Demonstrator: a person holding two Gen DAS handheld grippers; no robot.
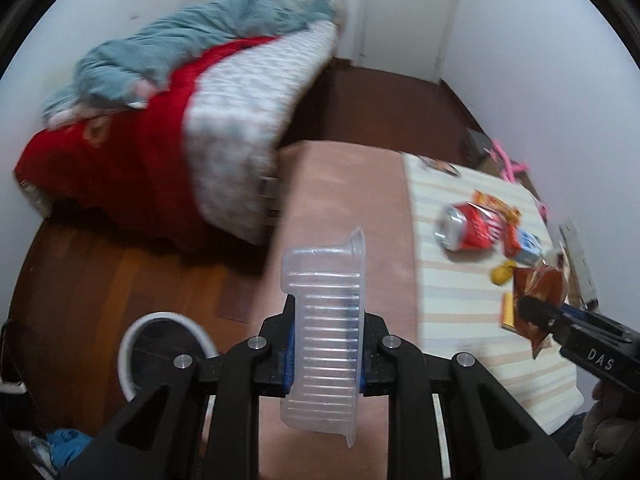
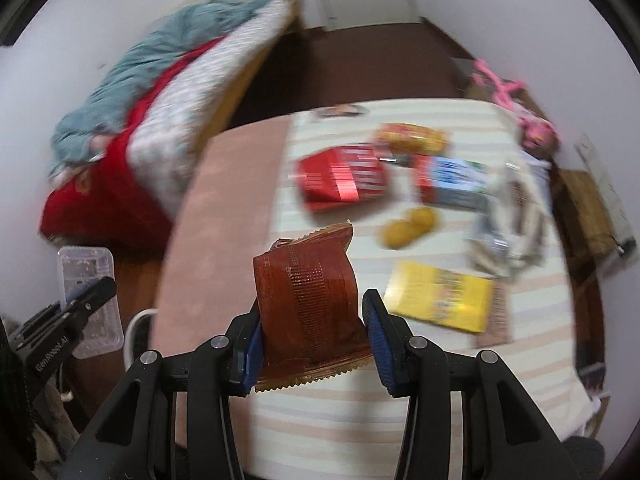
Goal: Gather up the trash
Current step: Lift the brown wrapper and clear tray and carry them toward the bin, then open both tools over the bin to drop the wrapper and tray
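My left gripper (image 1: 326,328) is shut on a clear ribbed plastic tray (image 1: 326,320), held upright above the pink surface. It also shows in the right wrist view (image 2: 86,296). My right gripper (image 2: 314,316) is shut on a brown crinkled wrapper (image 2: 310,300), lifted above the striped cloth (image 2: 340,420). The wrapper also shows in the left wrist view (image 1: 538,292). A white-rimmed bin (image 1: 160,352) stands on the floor, low left of the left gripper. On the cloth lie a red can (image 1: 468,226), a red packet (image 2: 342,178), a yellow packet (image 2: 440,296) and other wrappers.
A bed with red, grey and teal bedding (image 1: 180,120) stands at the left. The wooden floor (image 1: 100,280) lies between it and the pink surface (image 1: 348,192). A small yellow object (image 2: 408,226) lies on the cloth. Pink items (image 2: 504,88) sit by the far wall.
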